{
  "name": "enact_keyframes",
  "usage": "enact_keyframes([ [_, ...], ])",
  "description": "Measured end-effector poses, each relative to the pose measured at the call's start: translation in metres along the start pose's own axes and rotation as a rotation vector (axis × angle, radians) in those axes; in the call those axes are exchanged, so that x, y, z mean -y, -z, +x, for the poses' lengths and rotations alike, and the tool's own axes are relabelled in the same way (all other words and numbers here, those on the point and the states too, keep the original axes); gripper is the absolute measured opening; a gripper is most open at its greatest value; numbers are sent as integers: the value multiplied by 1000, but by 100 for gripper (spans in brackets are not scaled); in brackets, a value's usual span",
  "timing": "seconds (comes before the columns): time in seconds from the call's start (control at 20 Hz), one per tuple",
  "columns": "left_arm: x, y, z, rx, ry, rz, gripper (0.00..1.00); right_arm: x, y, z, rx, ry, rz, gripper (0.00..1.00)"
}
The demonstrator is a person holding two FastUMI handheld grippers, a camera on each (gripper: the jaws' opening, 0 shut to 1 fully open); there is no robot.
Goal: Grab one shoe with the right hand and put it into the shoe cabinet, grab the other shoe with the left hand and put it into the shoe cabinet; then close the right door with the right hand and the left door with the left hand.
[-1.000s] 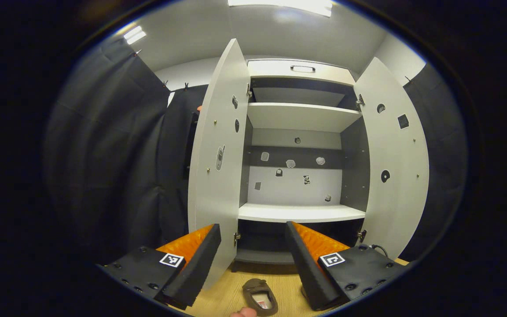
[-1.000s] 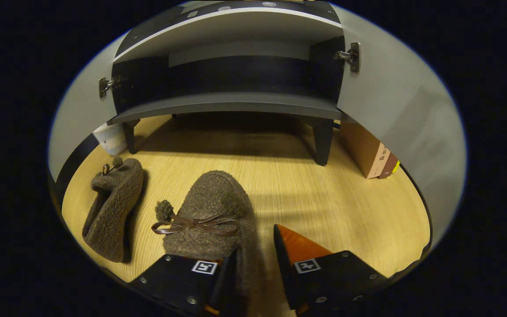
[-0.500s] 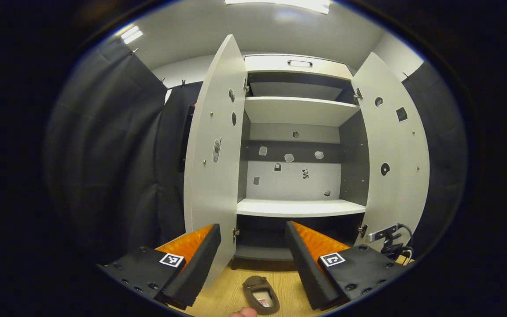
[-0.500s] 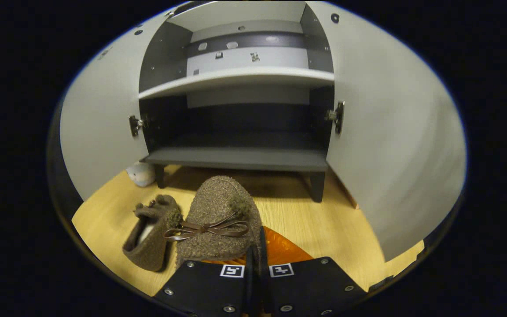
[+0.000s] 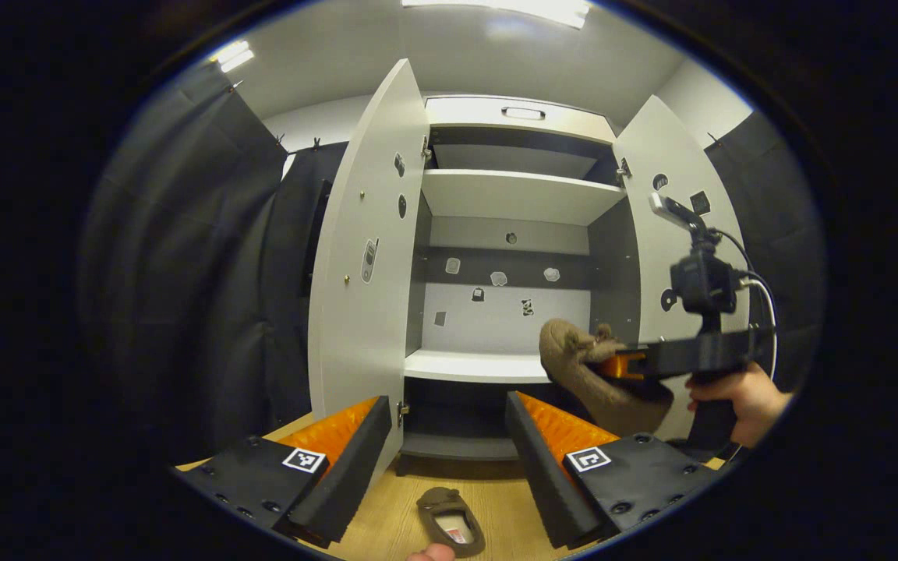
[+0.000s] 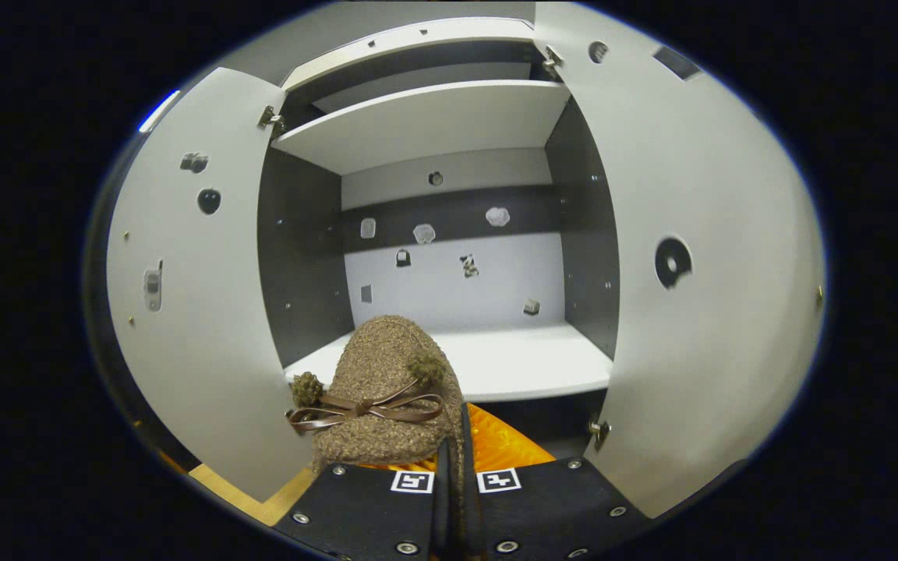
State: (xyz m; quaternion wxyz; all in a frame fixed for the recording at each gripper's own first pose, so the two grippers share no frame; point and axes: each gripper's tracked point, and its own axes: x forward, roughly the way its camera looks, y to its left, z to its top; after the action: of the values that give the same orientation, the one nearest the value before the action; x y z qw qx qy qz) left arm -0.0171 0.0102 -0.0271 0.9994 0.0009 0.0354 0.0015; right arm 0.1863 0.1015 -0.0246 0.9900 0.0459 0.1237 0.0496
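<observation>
1 shoe (image 6: 387,389) clamped in right gripper (image 6: 455,467) before cabinet (image 6: 449,366).

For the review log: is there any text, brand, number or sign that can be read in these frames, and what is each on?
None can be read.
Stickers on the cabinet's back panel and doors: small pictures, too small for any wording.
Insole label in the shoe on the floor: blurred.

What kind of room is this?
Likely a curtained recording booth, not a home: dark curtains hang beside an open shoe cabinet, with a slipper on the wooden floor.
</observation>
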Motion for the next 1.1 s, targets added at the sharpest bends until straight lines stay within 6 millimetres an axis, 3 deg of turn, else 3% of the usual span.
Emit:
enact_keyframes([
  [0.15, -3, 1, 0, -4, 3, -1, 96, 13, -37, 70, -1, 58, -21, 6],
  [0.25, -8, 3, 1, -14, -5, -5, 96, 28, -49, 124, -24, 118, -7, 6],
  [0.35, -12, 7, -1, -30, -14, -13, 96, 49, -36, 172, -106, 186, 11, 6],
  [0.45, -18, 9, -1, -36, -27, -21, 96, 65, -12, 201, -216, 225, -16, 6],
  [0.65, -34, 20, -3, -64, -63, -33, 96, 81, 11, 224, -302, 269, -42, 7],
  [0.75, -41, 25, -3, -78, -76, -39, 96, 83, 17, 225, -323, 259, -58, 14],
  [0.85, -44, 29, -2, -90, -84, -53, 96, 91, 22, 222, -345, 275, -91, 23],
  [1.0, -44, 30, 0, -92, -83, -70, 96, 89, 18, 216, -334, 236, -80, 47],
  [1.1, -44, 29, -1, -84, -81, -66, 96, 88, 11, 203, -323, 213, -112, 54],
])
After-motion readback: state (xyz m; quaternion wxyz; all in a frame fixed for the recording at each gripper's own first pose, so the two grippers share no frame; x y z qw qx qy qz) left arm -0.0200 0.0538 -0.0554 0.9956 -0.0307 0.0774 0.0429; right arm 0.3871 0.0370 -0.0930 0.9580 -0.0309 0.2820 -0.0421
